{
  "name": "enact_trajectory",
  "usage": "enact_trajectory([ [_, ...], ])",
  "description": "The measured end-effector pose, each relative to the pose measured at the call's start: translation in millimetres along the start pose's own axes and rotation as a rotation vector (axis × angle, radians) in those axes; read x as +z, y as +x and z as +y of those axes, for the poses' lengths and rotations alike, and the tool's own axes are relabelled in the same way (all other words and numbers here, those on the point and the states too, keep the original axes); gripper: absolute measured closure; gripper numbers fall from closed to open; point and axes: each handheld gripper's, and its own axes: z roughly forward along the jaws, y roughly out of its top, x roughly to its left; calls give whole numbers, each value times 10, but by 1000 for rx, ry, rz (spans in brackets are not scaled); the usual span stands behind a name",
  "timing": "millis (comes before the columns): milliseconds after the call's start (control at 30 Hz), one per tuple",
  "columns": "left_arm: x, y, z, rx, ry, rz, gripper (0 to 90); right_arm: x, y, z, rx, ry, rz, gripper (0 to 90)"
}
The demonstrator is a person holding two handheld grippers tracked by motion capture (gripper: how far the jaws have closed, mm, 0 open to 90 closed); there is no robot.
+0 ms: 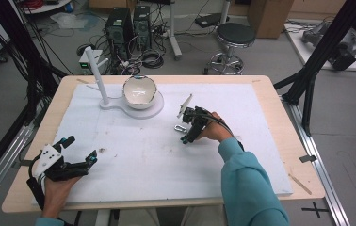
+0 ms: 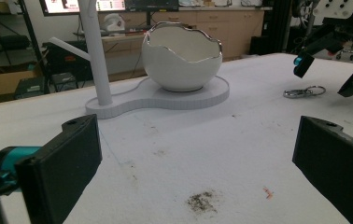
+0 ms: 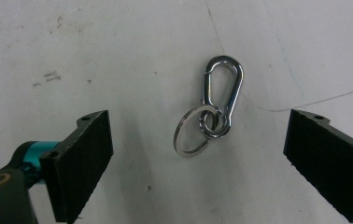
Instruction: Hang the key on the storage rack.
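Approach step: my right claw [image 3: 198, 154] hangs wide open, empty, over the carabiner [image 3: 221, 95]; next, lower and close across it.

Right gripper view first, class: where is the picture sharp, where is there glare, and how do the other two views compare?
Right gripper view: the carabiner clip and its key ring are sharp, with bright glints on the metal; shadows are soft. Left gripper view: the egg-shaped bowl is crisp, its silver rim shining, the near black fingers softer. High view: even light, coarse detail.
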Motion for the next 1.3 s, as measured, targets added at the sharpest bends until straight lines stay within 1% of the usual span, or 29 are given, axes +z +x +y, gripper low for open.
enact_trajectory([
  [33, 1, -2, 0, -1, -2, 1, 18, 0, -2, 1, 1, 8, 3, 152],
  [100, 1, -2, -1, 0, -2, 1, 18, 0, -2, 8, 4, 14, -5, 191],
  [167, 1, -1, -1, 0, -1, 1, 18, -3, -5, 13, 8, 14, -4, 260],
  [233, 1, -1, 0, -1, -1, 0, 18, -6, -3, 23, 3, 17, -14, 298],
  [267, 0, 0, 0, 0, 0, 0, 18, -8, -4, 25, 2, 18, -16, 340],
  [400, 0, 1, 0, 0, 0, 0, 18, -23, -7, 34, 5, 16, -24, 450],
  [500, 0, 0, 0, -1, 0, -1, 18, -34, -11, 33, 1, 18, -29, 512],
  [600, 0, 0, 0, 0, 0, -1, 18, -36, -13, 30, -3, 29, -33, 548],
  [667, 0, 0, 0, -1, -1, -1, 18, -41, -10, 28, 4, 31, -31, 564],
  [700, 0, 0, 0, 0, -1, -1, 18, -47, -15, 27, 7, 29, -32, 588],
  [733, 1, -2, -1, -1, -2, 0, 18, -47, -15, 27, 7, 29, -32, 588],
  [833, 1, -1, 0, -1, -1, -1, 18, -49, -11, 30, 2, 28, -31, 614],
  [900, 1, -1, -1, -1, -1, -1, 18, -51, -7, 36, -4, 27, -39, 644],
  [967, 1, -2, -1, -1, -2, 0, 18, -56, 2, 47, 5, 25, -42, 674],
  [1100, 0, 0, -1, 0, -1, 0, 18, -64, -3, 45, -1, 26, -47, 713],
  [1167, 0, 0, 0, 0, 0, -1, 18, -74, -11, 33, 12, 29, -47, 741],
  [1300, -1, 1, 0, 0, 0, -1, 18, -86, -20, 26, 14, 22, -45, 756],
])
